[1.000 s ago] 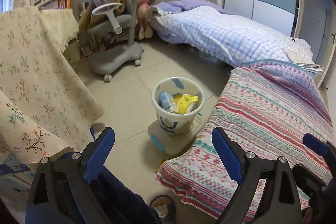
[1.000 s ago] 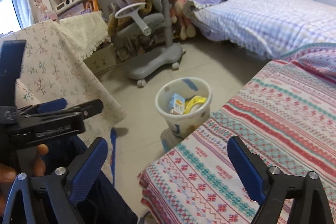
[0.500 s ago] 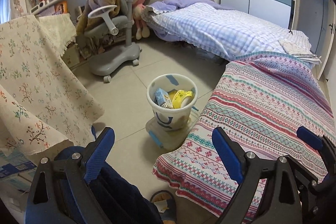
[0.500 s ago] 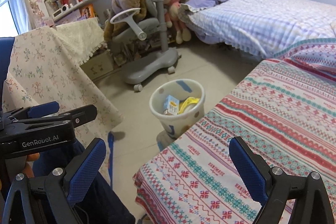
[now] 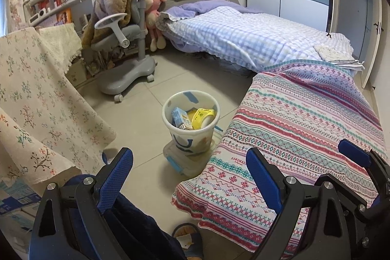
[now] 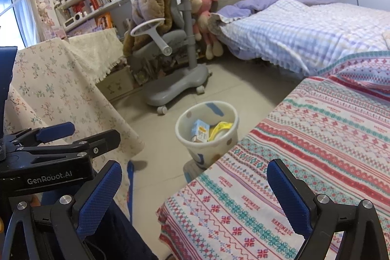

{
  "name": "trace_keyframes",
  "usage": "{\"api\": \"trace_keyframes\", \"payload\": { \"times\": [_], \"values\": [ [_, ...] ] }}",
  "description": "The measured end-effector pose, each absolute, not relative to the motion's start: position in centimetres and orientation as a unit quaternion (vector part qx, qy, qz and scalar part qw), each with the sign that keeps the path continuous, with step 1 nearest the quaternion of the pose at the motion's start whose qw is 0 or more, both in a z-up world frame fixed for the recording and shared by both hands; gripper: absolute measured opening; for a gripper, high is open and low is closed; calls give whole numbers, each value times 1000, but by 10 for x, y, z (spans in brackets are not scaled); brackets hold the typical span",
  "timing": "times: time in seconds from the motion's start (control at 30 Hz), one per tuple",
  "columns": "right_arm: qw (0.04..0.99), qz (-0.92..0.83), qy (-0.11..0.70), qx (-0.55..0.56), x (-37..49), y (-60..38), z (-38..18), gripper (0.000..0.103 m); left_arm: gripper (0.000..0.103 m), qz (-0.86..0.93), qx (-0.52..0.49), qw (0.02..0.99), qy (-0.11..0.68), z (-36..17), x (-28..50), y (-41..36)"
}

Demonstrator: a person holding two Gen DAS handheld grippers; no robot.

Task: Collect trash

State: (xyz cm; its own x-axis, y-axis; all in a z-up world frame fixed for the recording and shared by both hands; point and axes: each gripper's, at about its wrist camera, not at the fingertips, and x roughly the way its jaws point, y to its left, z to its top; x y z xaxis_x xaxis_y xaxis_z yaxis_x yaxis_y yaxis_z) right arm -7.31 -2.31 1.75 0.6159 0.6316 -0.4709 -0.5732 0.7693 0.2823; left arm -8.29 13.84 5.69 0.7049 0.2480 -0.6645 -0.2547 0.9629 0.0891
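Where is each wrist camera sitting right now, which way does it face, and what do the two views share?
Left wrist: on the left gripper, facing the bin on the floor; right gripper and a slippered foot show.
Right wrist: on the right gripper, facing the bin over the patterned bedspread; left gripper shows at left.
Shared: bin, bedspread, grey chair, checked bed.

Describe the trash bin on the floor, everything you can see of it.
The trash bin is a small round white plastic pail with blue marks and brownish dots, standing upright on a clear flat lid on the grey tile floor, close beside the striped bedspread. It is open-topped and holds a blue drink carton and a yellow tape roll. Neither gripper touches it.
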Motion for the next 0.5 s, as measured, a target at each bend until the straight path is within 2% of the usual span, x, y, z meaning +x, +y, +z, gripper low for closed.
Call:
{"api": "trace_keyframes", "payload": {
  "times": [0.5],
  "values": [
    [898, 339, 275, 56, -74, -25, 20, 99, 95, 132, 0, 923, 360, 57, -83, 136]
  ]
}}
